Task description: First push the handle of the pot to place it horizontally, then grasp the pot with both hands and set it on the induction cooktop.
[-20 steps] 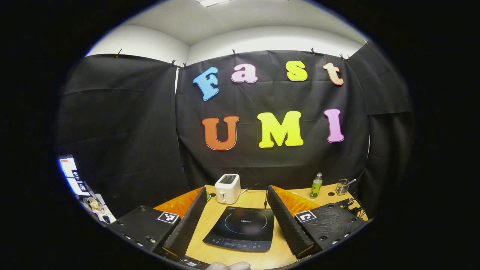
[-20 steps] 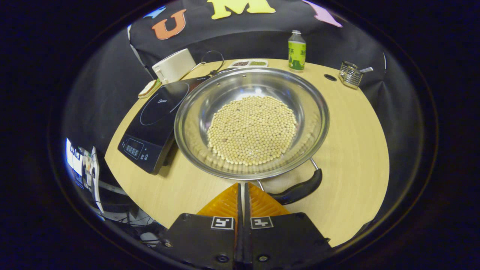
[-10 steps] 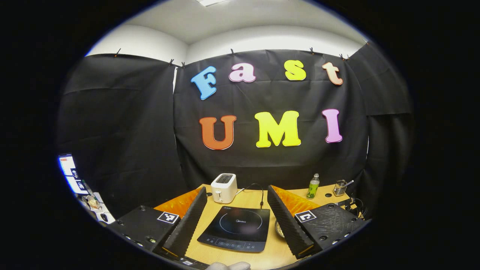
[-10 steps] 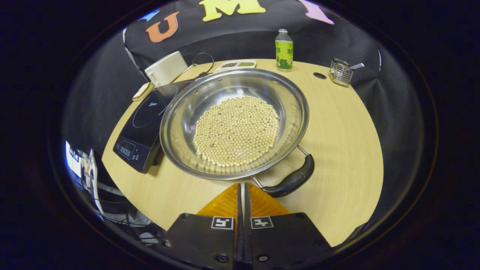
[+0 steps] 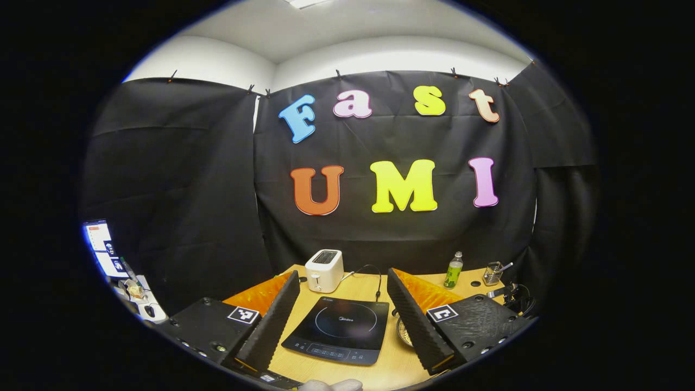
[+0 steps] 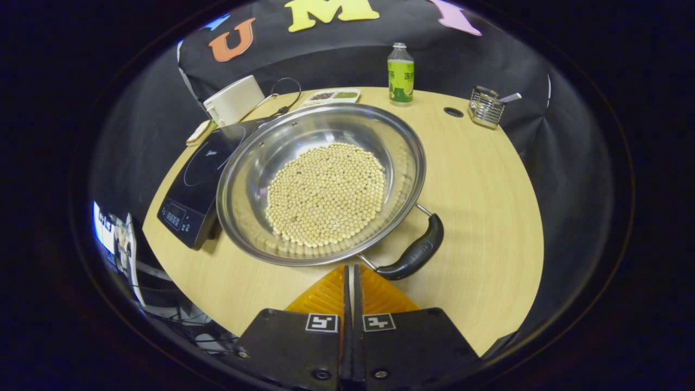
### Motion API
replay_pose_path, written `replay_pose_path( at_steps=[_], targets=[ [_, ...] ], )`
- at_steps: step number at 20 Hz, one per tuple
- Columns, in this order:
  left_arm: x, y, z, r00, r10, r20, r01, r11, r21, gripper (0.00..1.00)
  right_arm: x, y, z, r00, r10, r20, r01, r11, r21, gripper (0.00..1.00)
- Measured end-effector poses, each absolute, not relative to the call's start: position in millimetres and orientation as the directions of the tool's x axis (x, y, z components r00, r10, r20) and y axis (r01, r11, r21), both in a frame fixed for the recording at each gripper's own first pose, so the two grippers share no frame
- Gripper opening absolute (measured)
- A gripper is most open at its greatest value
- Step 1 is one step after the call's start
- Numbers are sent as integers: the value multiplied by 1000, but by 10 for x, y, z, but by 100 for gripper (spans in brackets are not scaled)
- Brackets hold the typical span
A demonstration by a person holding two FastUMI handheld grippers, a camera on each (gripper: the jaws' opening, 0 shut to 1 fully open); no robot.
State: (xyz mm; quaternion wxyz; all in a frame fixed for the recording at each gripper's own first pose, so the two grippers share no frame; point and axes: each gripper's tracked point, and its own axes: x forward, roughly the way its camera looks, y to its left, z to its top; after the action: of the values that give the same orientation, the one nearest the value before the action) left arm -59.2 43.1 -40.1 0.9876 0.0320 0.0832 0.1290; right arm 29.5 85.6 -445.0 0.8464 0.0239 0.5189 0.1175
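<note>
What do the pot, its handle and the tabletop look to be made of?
Pot: polished metal, probably stainless steel, with mirror-like reflections on its wall. Handle: glossy black, likely plastic, on thin metal rods. Tabletop: pale matte wood grain, perhaps laminate.

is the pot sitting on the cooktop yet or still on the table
On the table. The pot rests on the wooden table beside the induction cooktop, its rim overlapping the cooktop's edge in the right gripper view.

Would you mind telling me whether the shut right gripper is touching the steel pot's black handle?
Cannot tell. In the right gripper view, the right gripper sits beside the black handle of the steel pot, but no gap or contact shows plainly.
</note>
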Motion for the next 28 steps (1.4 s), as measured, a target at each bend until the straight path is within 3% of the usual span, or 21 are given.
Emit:
replay_pose_path(
  at_steps=[15, 19, 20, 28],
  targets=[
    [-632, 136, -494, 911, 377, -167, -368, 926, 83, 96, 630, 371, -4449, 402, 213, -890, -294, 951, 96, 4],
    [-685, 79, -508, 894, 417, -165, -409, 909, 85, 96, 784, 267, -4451, 397, 209, -894, -326, 943, 75, 0],
    [-704, 62, -509, 890, 426, -164, -417, 905, 86, 96, 825, 247, -4460, 398, 207, -894, -333, 940, 69, 4],
    [-736, -44, -543, 873, 453, -180, -442, 891, 100, 96, 1052, 85, -4466, 431, 199, -880, -364, 931, 32, 0]
  ],
)
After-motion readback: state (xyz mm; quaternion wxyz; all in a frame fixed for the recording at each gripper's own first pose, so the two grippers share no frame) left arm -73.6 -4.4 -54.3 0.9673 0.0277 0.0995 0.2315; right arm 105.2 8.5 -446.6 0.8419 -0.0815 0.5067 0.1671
